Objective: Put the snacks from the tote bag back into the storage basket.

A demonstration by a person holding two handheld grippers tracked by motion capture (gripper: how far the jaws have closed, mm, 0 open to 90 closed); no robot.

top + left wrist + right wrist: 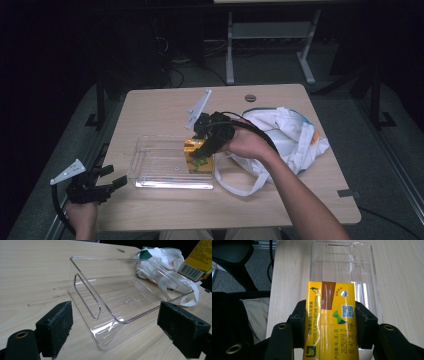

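A yellow drink carton (198,156) hangs over the right end of a clear plastic tray (155,167), with my right gripper (204,149) shut on it. In the right gripper view the carton (329,320) is clamped between both black pads, its foil-sealed top facing the camera and the tray (342,267) beyond. My left gripper (112,178) is open at the table's front left corner, a short way from the tray's left end. In the left gripper view its pads (56,325) stand wide apart before the tray (120,297), and the carton (197,260) shows at the upper right.
A white cloth bag (285,135) with long straps lies crumpled on the table's right half, one strap looping toward the tray's right end. A round cable hole (250,97) sits near the far edge. Table legs and cables stand on the floor beyond.
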